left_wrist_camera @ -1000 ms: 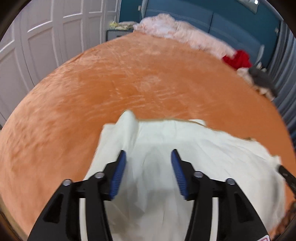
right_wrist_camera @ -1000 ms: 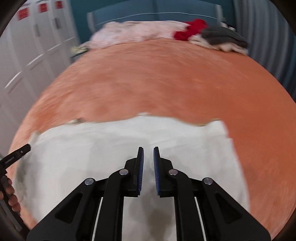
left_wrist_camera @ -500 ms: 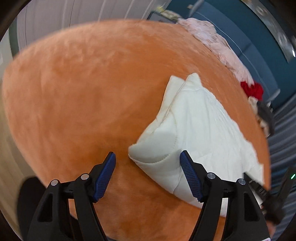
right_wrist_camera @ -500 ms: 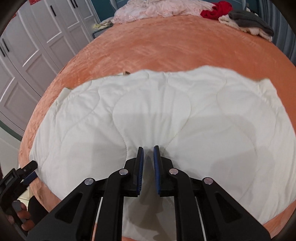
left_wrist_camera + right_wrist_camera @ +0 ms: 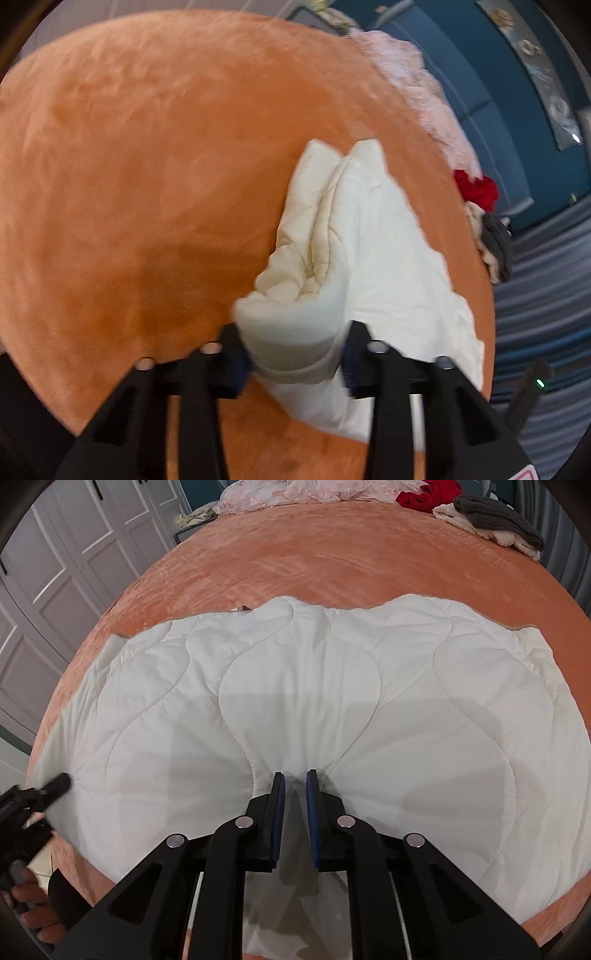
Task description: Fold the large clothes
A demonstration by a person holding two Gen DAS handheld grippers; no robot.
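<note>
No readable text, labels, brands or numbers in either view. Only a small pink-edged sticker corner [image 5: 529,474] at the bottom edge of the left wrist view, print too cropped to read. Wall picture [image 5: 543,70] in the same view too blurred for any lettering.

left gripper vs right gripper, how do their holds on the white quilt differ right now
The left gripper has just been closing on a thick bunched corner of the white quilt, its jaws standing wide apart. The right gripper pinches a thin pleat along the near edge, jaws almost together. Both have black fingers and blue pads and point down at the orange bedspread.
</note>
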